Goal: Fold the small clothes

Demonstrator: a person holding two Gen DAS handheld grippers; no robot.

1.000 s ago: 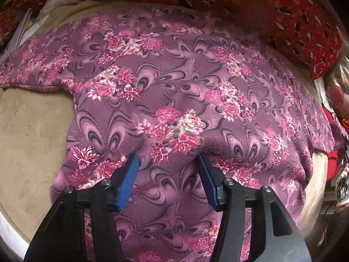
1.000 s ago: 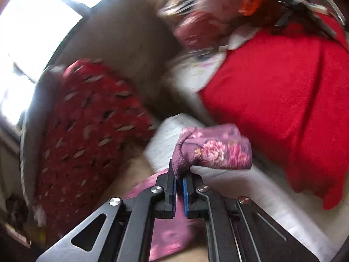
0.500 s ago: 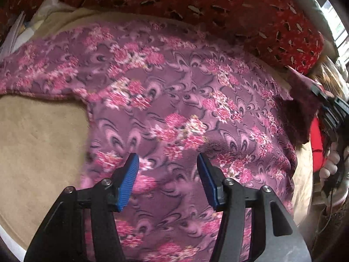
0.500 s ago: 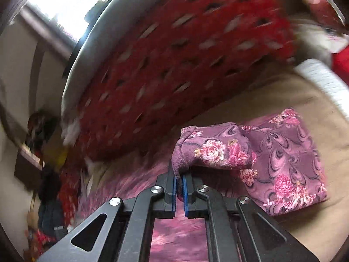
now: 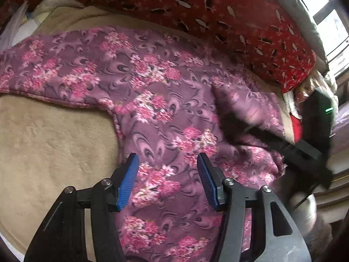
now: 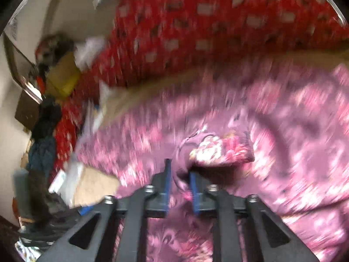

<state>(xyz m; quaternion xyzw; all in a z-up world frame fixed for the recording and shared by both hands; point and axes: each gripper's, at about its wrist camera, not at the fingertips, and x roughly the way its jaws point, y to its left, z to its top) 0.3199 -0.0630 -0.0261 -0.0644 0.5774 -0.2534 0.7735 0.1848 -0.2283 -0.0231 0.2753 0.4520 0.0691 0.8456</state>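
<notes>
Purple fleece garment [image 5: 152,100]: floral, spread flat on tan bed cover [image 5: 48,144], red patterned pillow [image 5: 218,11] at far edge.
Left view, left gripper [image 5: 168,181]: fingers apart, nothing between, hovering over near part of garment; unchanged gap from a second ago.
Left view, change: right gripper [image 5: 235,118] has swung in from the right, carrying the sleeve end over the body.
Right view (blurred), right gripper [image 6: 180,187]: jaws have just been opening; sleeve cuff [image 6: 218,150] between blue pads, looks released, not pinched.
Meaning: sleeve fold likely laid; next sleeve or body fold pending.
Room: bare cover left and near; clutter [image 6: 43,131] far left, pillow crowds far side.
</notes>
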